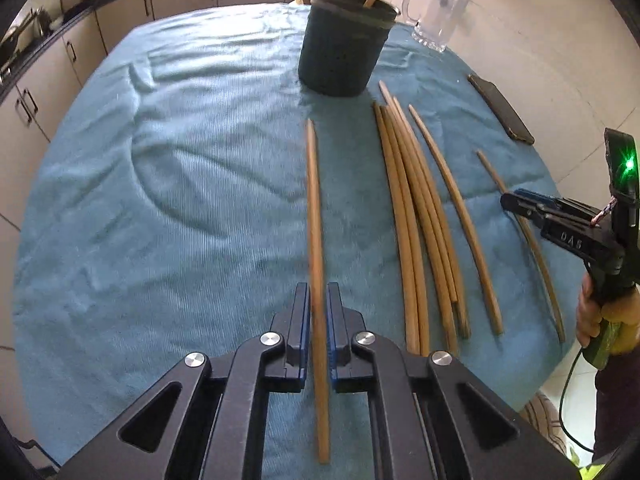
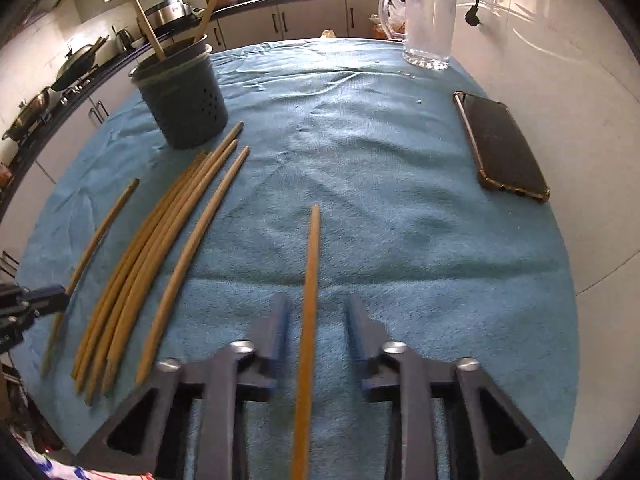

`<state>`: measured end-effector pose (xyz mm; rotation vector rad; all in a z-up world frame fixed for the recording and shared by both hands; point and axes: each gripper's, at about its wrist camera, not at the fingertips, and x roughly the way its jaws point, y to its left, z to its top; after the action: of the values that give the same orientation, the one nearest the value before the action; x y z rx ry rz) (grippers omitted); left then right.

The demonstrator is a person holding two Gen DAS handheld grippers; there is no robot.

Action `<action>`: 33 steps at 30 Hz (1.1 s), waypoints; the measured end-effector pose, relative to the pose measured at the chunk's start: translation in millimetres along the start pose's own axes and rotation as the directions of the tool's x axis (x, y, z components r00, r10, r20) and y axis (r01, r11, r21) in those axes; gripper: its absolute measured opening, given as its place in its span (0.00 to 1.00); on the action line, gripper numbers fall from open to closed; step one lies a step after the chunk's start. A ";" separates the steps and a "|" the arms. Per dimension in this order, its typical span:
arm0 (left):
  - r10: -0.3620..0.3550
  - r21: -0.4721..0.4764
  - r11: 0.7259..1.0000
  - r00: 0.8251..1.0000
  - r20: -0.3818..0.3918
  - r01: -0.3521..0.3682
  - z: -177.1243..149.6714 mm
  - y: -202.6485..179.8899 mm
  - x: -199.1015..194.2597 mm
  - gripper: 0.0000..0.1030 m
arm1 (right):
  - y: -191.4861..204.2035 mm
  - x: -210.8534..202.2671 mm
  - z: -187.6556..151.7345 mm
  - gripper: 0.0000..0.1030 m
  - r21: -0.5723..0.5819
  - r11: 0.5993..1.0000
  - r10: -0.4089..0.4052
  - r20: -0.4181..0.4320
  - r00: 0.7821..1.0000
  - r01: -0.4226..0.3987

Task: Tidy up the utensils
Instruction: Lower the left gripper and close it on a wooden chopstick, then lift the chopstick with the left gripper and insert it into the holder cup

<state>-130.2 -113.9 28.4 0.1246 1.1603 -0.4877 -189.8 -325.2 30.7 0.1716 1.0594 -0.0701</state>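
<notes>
1. Closest to the left wrist camera, the left gripper [image 1: 318, 300] has its blue-padded fingers [image 1: 303, 320] drawn in tight on either side of a single chopstick [image 1: 315, 216]; whether they truly pinch it cannot be told.
2. Across the blue cloth [image 1: 160, 200], the right gripper [image 2: 318, 312] straddles another chopstick [image 2: 310, 300], fingers spread with clear gaps either side.
3. Between them lies a loose bundle of chopsticks [image 1: 416, 216], just in front of the dark holder [image 1: 344, 48], which already has two sticks standing in it.
4. Judged step: each hand is picking one stick.
5. Next, the right fingers would need to pinch, then both sticks be lifted, tipped upright and dropped into the holder, avoiding the glass mug [image 1: 436, 16].
</notes>
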 end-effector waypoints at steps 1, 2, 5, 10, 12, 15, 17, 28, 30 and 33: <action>-0.004 -0.003 1.000 1.000 -0.001 0.004 3.7 0.1 0.5 0.07 | 0.7 1.1 1.1 0.38 0.001 1.000 -0.002 0.001 1.000 0.002; -0.012 0.001 1.000 1.000 -0.008 0.012 8.9 -0.8 2.2 0.10 | 1.5 3.2 4.6 0.38 -0.003 1.000 -0.007 0.000 1.000 0.007; 0.009 0.013 1.000 1.000 -0.015 -0.009 28.4 -2.9 14.5 0.12 | 4.1 9.6 15.7 0.38 -0.017 1.000 -0.021 -0.008 1.000 0.021; 0.036 -0.005 0.999 0.999 -0.009 -0.036 69.8 0.8 39.2 0.12 | 8.4 20.1 34.9 0.29 -0.047 0.999 -0.028 -0.040 0.999 0.026; 0.043 -0.005 0.999 0.999 -0.018 -0.043 82.1 -0.1 48.8 0.12 | 10.7 23.7 42.2 0.26 -0.067 0.997 -0.033 -0.055 0.998 0.030; 0.063 0.015 0.998 0.998 -0.013 -0.063 90.0 -4.2 52.6 0.12 | 12.1 27.6 50.9 0.20 -0.076 0.997 -0.037 -0.071 0.997 0.031; 0.076 0.036 0.996 0.997 -0.006 -0.076 95.2 -8.4 55.9 0.12 | 14.3 30.9 56.0 0.17 -0.078 0.996 -0.041 -0.073 0.996 0.036; 0.072 -0.001 0.997 0.995 0.064 -0.072 98.2 -2.2 48.5 0.07 | 12.8 24.2 60.1 0.05 -0.008 1.000 0.011 -0.001 1.000 -0.011; 0.067 -0.007 0.998 0.992 0.111 -0.066 93.9 -1.1 28.3 0.07 | 8.2 6.6 61.2 0.05 0.019 0.999 0.048 0.053 0.997 -0.049; 0.046 -0.015 0.999 0.983 0.178 -0.044 86.3 0.3 -4.5 0.07 | 6.7 -19.5 63.3 0.05 0.033 0.997 0.070 0.123 0.990 -0.074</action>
<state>-58.3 -141.7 67.4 0.0955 0.9829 -0.4433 -144.0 -330.1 78.6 0.2362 0.9299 -0.0346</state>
